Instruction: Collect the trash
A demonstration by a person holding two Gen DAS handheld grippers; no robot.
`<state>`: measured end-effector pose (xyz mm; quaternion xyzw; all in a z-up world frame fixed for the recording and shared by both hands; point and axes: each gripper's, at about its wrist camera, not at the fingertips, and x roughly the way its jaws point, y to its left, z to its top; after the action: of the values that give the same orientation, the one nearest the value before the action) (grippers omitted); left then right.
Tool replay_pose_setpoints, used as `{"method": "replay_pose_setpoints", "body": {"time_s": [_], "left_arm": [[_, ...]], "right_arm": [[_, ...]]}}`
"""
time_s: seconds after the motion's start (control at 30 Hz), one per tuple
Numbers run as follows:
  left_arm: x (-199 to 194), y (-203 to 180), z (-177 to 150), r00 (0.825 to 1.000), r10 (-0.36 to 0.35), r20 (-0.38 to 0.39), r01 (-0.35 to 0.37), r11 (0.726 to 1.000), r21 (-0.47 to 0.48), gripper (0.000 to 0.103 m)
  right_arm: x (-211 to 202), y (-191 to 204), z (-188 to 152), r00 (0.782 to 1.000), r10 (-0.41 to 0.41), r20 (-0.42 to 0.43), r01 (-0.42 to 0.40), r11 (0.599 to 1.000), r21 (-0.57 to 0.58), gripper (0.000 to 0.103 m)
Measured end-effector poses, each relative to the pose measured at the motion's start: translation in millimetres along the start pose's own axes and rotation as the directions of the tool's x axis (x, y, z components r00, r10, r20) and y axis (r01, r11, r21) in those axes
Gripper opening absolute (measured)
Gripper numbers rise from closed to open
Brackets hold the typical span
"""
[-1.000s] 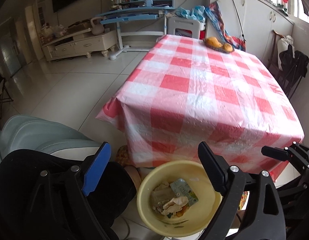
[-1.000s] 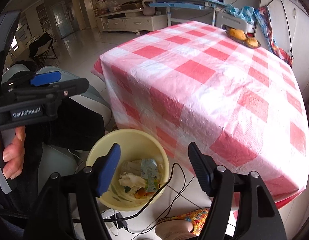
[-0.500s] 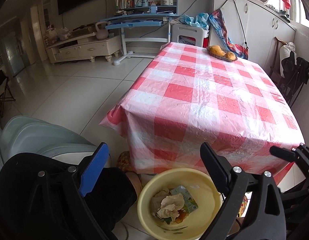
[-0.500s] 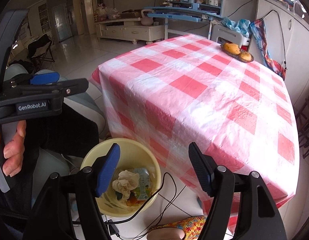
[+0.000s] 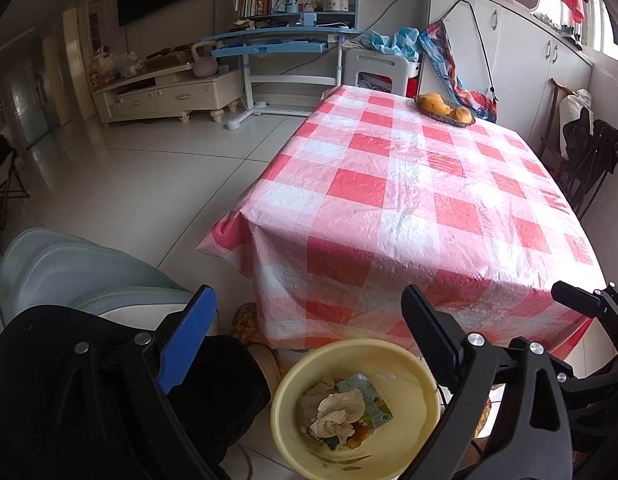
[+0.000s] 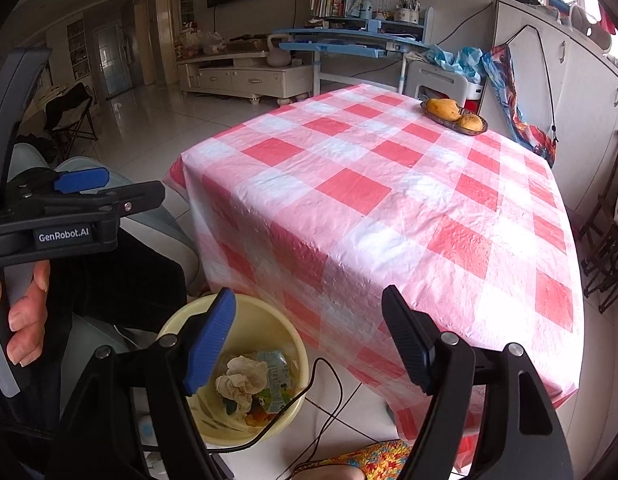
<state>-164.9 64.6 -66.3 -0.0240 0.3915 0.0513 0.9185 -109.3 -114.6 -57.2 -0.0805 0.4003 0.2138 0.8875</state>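
Note:
A yellow bin [image 5: 413, 368] stands on the floor in front of the table and also shows in the right wrist view [image 6: 285, 340]. It holds crumpled tissue [image 5: 337, 412] and a drink carton [image 5: 373, 400], seen too in the right wrist view as tissue [image 6: 243, 378] and carton [image 6: 275, 372]. My left gripper [image 5: 305, 340] is open and empty above the bin. My right gripper [image 6: 309, 340] is open and empty, above the bin's right side. The left gripper also shows in the right wrist view [image 6: 109, 188], held in a hand.
A table with a red-and-white checked cloth [image 5: 409, 192] fills the middle. A basket of fruit [image 5: 445, 108] sits at its far edge. A pale armchair [image 5: 69, 268] is at the left. A black cable [image 6: 309, 392] runs over the bin's rim. Dark chairs [image 5: 585, 152] stand at the right.
Both grippers have risen and pulled back a little from the table; the bin and its trash look lower and the room's far side shows more. Both stay open.

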Motion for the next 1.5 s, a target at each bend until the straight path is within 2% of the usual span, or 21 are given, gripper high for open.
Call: {"method": "replay_pose_setpoints", "body": {"time_s": [1.5], "left_arm": [[-2.6,-27.2,2.8,0.999,-0.031,0.006,0.031,0.998,0.046,0.093]], "right_arm": [[-16.8,-14.4,2.1,0.993,-0.084,0.077,0.081,0.996,0.047,0.077]]}}
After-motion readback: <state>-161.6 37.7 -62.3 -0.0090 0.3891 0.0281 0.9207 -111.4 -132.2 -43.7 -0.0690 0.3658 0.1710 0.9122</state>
